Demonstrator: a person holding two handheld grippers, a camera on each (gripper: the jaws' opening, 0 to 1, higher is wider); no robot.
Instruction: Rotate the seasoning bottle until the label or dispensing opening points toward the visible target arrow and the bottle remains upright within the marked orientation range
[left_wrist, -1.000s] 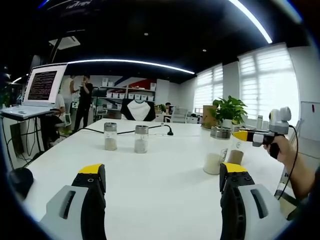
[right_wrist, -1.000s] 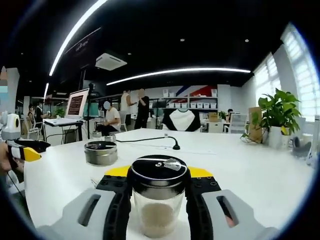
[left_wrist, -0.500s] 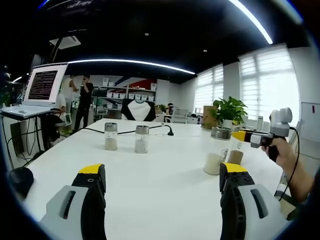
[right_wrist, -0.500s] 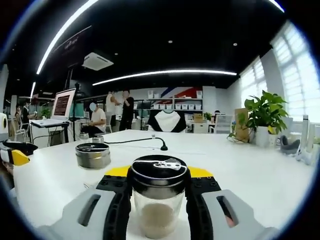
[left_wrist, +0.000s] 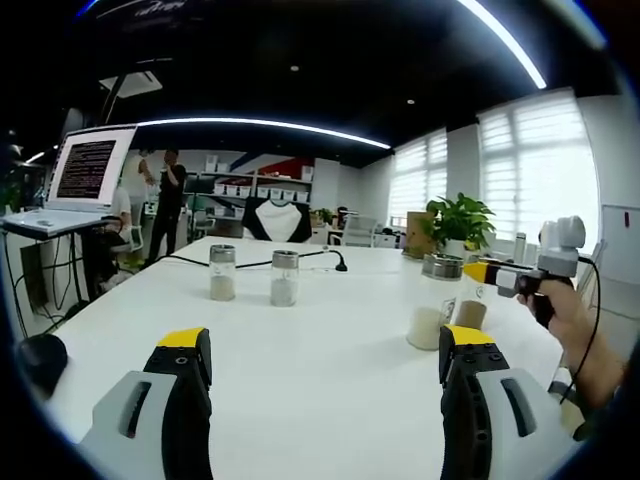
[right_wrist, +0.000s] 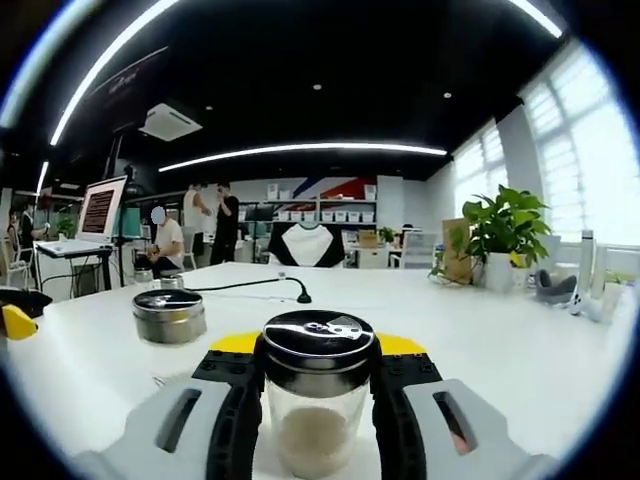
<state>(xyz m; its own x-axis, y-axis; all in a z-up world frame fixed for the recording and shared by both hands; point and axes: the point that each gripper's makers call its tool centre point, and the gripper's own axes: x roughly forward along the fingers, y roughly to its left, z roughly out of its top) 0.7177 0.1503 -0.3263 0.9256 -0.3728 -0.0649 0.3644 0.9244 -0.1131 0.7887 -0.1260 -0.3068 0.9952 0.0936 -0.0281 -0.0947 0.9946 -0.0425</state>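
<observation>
1. Right tongs (right_wrist: 318, 372) pinch the bottle (right_wrist: 318, 400) just under its lid (right_wrist: 318, 343); left tongs (left_wrist: 325, 370) hang spread over the table (left_wrist: 300, 330), holding nothing.
2. Bottle stands upright on the table, just beside a second jar (right_wrist: 170, 316); two more jars (left_wrist: 222, 272) sit farther from it.
3. No arrow can be made out; I'd twist slowly about the bottle's axis; grip firm, base flat, no tilt.
</observation>
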